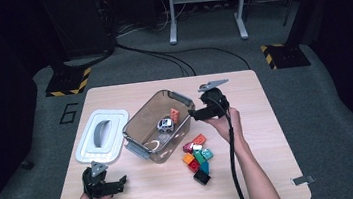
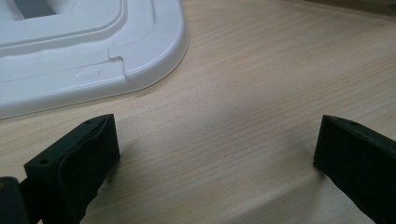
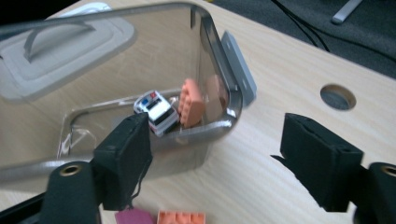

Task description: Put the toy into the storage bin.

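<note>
The job looks like putting toys into the clear box (image 1: 155, 127) in the middle of the high view. The right hand-held gripper (image 1: 195, 113) hangs at the box's right rim, jaws wide apart, holding nothing. To do well, it should drop to the pile of blocks (image 1: 198, 155) just below the box, pinch one block square on its sides, and lift it clear over the rim. Inside the box lie a small white toy car (image 3: 156, 111) and an orange block (image 3: 192, 103). The left hand-held gripper (image 1: 116, 186) rests at the lower left, wide open and empty, near the white lid (image 1: 102, 135).
</note>
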The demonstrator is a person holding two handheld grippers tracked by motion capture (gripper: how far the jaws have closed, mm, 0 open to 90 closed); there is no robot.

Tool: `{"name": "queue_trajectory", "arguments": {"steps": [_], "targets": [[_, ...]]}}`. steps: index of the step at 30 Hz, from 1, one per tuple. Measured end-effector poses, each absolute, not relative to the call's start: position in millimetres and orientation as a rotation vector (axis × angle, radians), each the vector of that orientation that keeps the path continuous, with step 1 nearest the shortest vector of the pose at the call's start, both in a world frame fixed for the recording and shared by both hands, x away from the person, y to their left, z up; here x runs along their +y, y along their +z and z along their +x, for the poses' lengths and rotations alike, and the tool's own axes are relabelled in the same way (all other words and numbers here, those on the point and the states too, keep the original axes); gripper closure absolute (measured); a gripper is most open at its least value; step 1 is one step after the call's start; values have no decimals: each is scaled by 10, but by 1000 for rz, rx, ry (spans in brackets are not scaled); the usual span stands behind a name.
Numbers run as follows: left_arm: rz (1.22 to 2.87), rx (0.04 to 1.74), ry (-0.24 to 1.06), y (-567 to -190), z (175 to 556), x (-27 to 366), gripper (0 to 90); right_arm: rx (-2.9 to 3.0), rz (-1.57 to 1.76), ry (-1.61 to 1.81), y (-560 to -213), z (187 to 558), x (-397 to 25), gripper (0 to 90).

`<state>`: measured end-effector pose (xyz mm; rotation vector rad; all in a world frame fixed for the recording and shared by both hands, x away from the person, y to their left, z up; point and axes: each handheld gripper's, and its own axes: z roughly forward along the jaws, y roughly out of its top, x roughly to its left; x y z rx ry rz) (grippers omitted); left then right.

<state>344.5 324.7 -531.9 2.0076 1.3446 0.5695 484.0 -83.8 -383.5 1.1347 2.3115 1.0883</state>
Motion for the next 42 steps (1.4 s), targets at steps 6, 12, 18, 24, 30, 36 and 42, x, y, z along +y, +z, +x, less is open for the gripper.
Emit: {"name": "queue_trajectory", "arguments": {"steps": [6, 12, 18, 24, 30, 36, 42], "targets": [[2006, 1344, 574, -5321, 3446, 3246, 0, 2324, 1181, 1076, -4094, 4706, -979, 214], [2011, 1343, 568, -5317, 3446, 3248, 0, 2347, 1274, 1038, -4538, 4670, -1046, 415], [2005, 1345, 574, -5321, 3446, 3245, 0, 2374, 1326, 1053, -4862, 4711, -1033, 628], [2002, 1351, 566, -5319, 3444, 3243, 0, 2392, 1342, 1002, -4931, 4728, -988, 757], [2003, 1351, 565, -5319, 3443, 3243, 0, 2397, 1394, 989, -4990, 4741, -1031, 818], [2003, 1351, 565, -5319, 3444, 3244, 0, 2381, 1408, 999, -5002, 4739, -1074, 889], [2000, 1352, 568, -5320, 3444, 3242, 0, 2348, 1417, 1010, -4959, 4714, -1144, 882]]}}
